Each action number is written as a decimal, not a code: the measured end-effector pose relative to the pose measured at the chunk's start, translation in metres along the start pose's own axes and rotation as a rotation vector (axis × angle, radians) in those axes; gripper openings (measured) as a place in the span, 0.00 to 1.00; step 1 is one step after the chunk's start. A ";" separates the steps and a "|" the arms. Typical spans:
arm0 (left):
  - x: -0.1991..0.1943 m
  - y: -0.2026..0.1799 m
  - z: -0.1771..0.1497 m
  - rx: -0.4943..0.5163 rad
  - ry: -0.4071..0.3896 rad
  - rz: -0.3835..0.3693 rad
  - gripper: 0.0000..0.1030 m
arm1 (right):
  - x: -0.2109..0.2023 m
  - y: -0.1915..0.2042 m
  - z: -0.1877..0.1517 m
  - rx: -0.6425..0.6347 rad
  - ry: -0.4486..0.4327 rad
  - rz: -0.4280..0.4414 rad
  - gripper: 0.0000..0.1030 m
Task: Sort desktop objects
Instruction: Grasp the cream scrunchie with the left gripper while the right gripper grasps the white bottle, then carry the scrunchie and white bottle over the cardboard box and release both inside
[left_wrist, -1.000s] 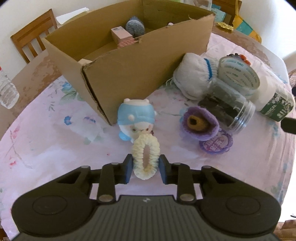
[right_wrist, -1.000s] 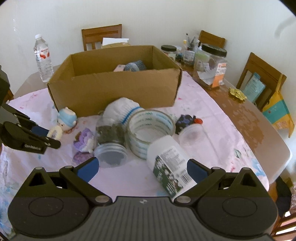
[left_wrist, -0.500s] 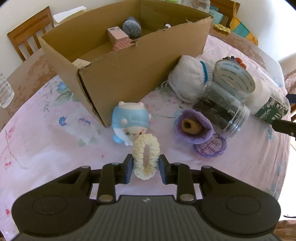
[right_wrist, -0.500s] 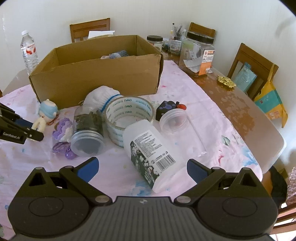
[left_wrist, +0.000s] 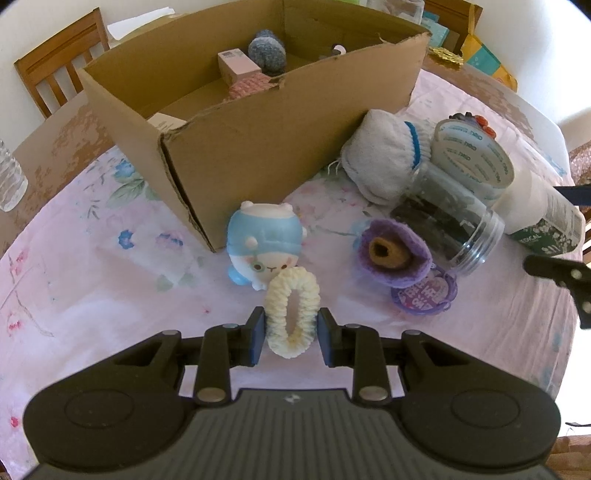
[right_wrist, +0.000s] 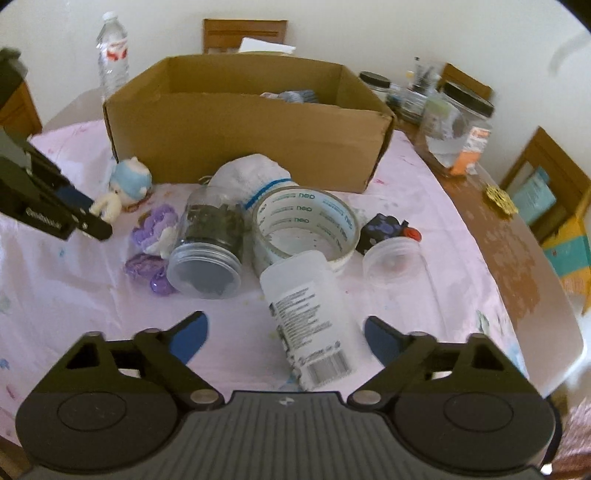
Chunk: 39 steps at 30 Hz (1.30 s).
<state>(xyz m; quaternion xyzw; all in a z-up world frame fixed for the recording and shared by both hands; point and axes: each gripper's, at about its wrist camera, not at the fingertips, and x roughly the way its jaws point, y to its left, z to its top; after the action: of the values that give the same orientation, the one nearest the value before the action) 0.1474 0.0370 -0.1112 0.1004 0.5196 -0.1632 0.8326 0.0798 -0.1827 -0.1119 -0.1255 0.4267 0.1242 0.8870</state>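
Observation:
My left gripper (left_wrist: 291, 334) is shut on a cream knitted scrunchie (left_wrist: 293, 314), held just above the tablecloth in front of a blue-capped figurine (left_wrist: 264, 240). Behind them stands an open cardboard box (left_wrist: 258, 147) with a few small items inside. In the right wrist view a white labelled bottle (right_wrist: 306, 317) lies on its side between the jaws of my right gripper (right_wrist: 286, 332). Those jaws are closing, and a gap remains on the bottle's left side. My left gripper (right_wrist: 85, 218) shows at that view's left edge.
Between the grippers lie a clear jar (right_wrist: 210, 243) with dark contents, a tape roll (right_wrist: 306, 225), a white sock bundle (left_wrist: 380, 158), a purple knitted piece (left_wrist: 393, 254), a clear lid (right_wrist: 391, 262) and a dark cube (right_wrist: 384, 227). Jars and a water bottle (right_wrist: 112, 51) stand behind the box.
The right gripper's jaws have narrowed and the gripper has rolled, bringing the white bottle upright between them. The left gripper keeps its hold on the scrunchie in much the same place.

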 end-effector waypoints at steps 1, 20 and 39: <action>0.000 0.000 0.000 0.000 0.000 0.000 0.28 | 0.003 -0.001 0.001 -0.024 0.010 -0.001 0.80; -0.018 -0.003 0.008 0.041 -0.023 -0.045 0.25 | 0.004 -0.011 0.007 -0.169 0.043 -0.001 0.46; -0.070 -0.013 0.024 0.088 -0.087 -0.149 0.25 | -0.037 -0.008 0.045 -0.152 -0.038 0.036 0.46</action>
<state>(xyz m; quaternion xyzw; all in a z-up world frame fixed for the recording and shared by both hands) 0.1338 0.0285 -0.0377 0.0909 0.4812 -0.2514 0.8349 0.0922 -0.1796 -0.0549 -0.1824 0.4012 0.1748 0.8805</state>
